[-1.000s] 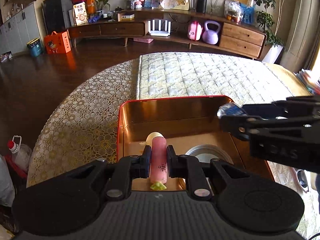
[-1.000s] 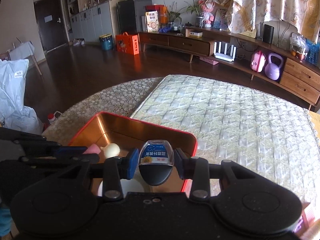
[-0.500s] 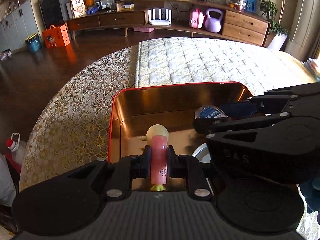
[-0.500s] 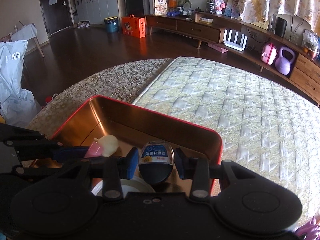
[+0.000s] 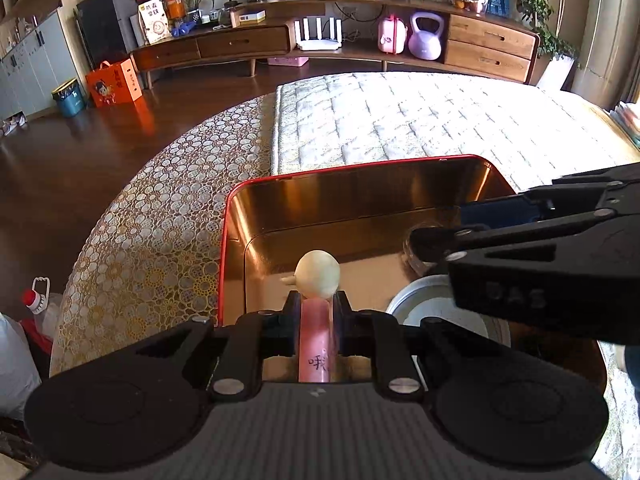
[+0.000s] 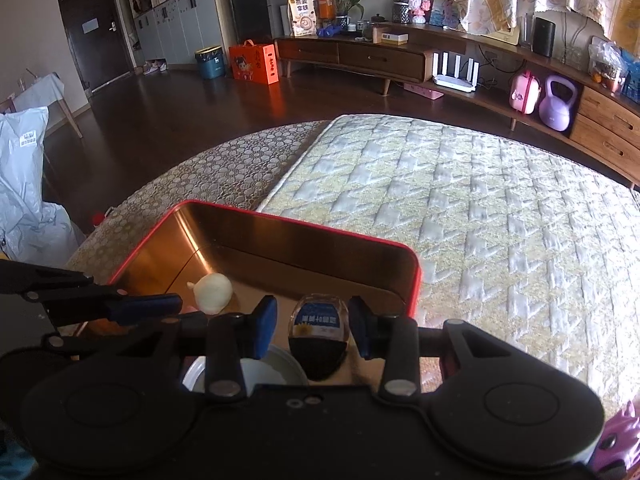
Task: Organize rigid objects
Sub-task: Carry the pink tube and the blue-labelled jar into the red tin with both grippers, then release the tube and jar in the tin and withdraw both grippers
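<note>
A red-rimmed tin (image 5: pixel 360 170) with a gold inside sits on the cloth right in front of me. My left gripper (image 5: pixel 314 312) is shut on a pink stick toy (image 5: pixel 314 340). The toy's cream round head (image 5: pixel 318 274) pokes out over the tin floor. My right gripper (image 6: pixel 312 320) reaches in from the right and is open. A small bottle (image 6: pixel 320 320) with a blue label and a dark cap lies between its jaws, low in the tin. There is a clear gap between the bottle and the left pad (image 6: pixel 266 326). A white round dish (image 5: pixel 420 312) lies in the tin under the right gripper (image 5: pixel 436 228).
The tin (image 6: pixel 280 220) rests on a lace tablecloth (image 5: pixel 160 240) beside a quilted pad (image 6: pixel 460 208). A purple object (image 6: pixel 616 440) shows at the near right edge. A white bag (image 6: pixel 24 200) and dark wooden floor lie beyond the table's left edge.
The bottle filled the gap between the right pads before; now it looks smaller and lower, with space at the left pad. The left gripper still holds the pink toy over the tin.
</note>
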`<state>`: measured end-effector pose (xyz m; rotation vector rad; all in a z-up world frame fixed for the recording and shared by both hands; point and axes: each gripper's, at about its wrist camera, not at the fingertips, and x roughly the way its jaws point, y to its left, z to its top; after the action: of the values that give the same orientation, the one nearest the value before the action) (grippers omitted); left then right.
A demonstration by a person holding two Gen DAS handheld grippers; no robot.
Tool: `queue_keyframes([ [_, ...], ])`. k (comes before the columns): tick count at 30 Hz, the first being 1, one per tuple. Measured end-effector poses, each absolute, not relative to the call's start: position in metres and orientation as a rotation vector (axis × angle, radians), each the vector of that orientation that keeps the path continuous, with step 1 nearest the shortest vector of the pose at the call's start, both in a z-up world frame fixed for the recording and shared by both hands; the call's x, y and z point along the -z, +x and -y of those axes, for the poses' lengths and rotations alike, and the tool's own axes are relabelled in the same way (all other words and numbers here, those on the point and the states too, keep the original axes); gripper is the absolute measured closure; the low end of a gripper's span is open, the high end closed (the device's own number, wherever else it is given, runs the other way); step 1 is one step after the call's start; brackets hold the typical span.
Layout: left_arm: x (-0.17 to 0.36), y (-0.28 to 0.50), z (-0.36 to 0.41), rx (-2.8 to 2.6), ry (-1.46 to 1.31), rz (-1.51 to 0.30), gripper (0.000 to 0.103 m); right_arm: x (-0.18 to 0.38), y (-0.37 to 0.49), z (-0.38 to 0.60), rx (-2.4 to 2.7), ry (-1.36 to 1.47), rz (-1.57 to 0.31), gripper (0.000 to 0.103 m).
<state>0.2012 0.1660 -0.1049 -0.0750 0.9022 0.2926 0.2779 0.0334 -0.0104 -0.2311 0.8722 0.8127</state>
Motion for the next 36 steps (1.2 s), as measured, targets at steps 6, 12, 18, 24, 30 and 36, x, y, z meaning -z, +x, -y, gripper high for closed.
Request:
queue_keyframes([
  [6,0.096,0.193,-0.162,-0.293,-0.087,-0.886,0.087,-0.002,0.269,-0.017,-0.816,-0.193,-0.865,0.061],
  [12,0.083,0.183,-0.151,-0.28,-0.073,-0.867,0.087,-0.02,0.255,0.001,-0.82,-0.161,-0.83,0.058],
  [18,0.069,0.171,-0.14,-0.258,-0.078,-0.845,0.087,-0.034,0.237,0.018,-0.832,-0.131,-0.802,0.054],
  [24,0.056,0.157,-0.128,-0.229,-0.087,-0.819,0.087,-0.047,0.222,0.039,-0.825,-0.1,-0.766,0.052],
  [30,0.043,0.144,-0.116,-0.202,-0.094,-0.791,0.087,-0.053,0.206,0.066,-0.793,-0.075,-0.745,0.05],
  [36,0.034,0.133,-0.097,-0.16,-0.091,-0.779,0.087,-0.06,0.191,0.09,-0.776,-0.049,-0.715,0.04],
])
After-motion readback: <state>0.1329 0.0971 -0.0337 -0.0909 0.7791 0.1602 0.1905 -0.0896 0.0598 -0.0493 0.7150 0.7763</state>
